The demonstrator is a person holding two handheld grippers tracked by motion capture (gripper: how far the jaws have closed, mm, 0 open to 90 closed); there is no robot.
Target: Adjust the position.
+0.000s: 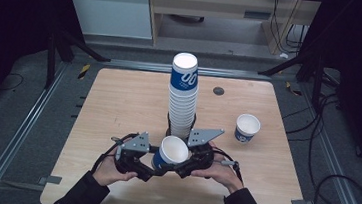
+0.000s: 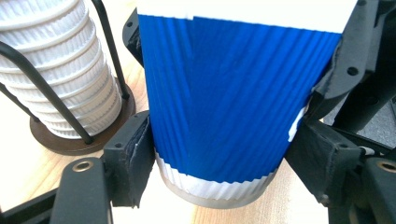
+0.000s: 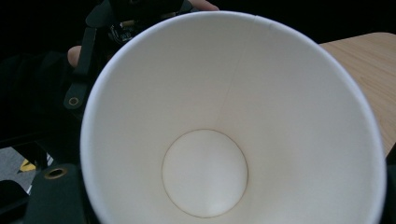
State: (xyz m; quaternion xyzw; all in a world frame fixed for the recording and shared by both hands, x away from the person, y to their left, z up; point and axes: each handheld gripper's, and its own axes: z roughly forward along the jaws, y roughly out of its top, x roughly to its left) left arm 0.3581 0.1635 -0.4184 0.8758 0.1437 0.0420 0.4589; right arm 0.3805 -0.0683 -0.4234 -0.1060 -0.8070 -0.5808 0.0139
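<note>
Two grippers, one paper cup shared between them, near the table's front edge, approx. centre.

- Cup (image 1: 171, 153): blue ribbed sleeve, white rim and base band, white inside. Tilted, mouth facing up and toward the camera in the high view. Held off the table top.
- Left gripper (image 2: 219, 158): closed on the cup's lower wall; pads press the blue sleeve from both sides, just above the white base band. Person's left hand (image 1: 109, 170) holds it, dark sleeve at the front edge.
- Right gripper (image 1: 183, 165): jaws nearly closed, at the cup's rim side; its own camera looks straight into the cup's mouth. Pad contact hidden by the cup, so can't confirm what it pinches. Person's right hand (image 1: 220, 173) holds it.
- Cup stack (image 1: 183, 94): tall column of same cups in a black wire holder w/ round base, table centre, just behind the grippers. Top cup shows blue sleeve.
- Single cup (image 1: 247, 127): upright, mouth up, toward the table's right edge, well apart from the stack.
- Table (image 1: 118, 106): light wood, rounded corners; small dark round insert (image 1: 218, 91) near the back edge.
</note>
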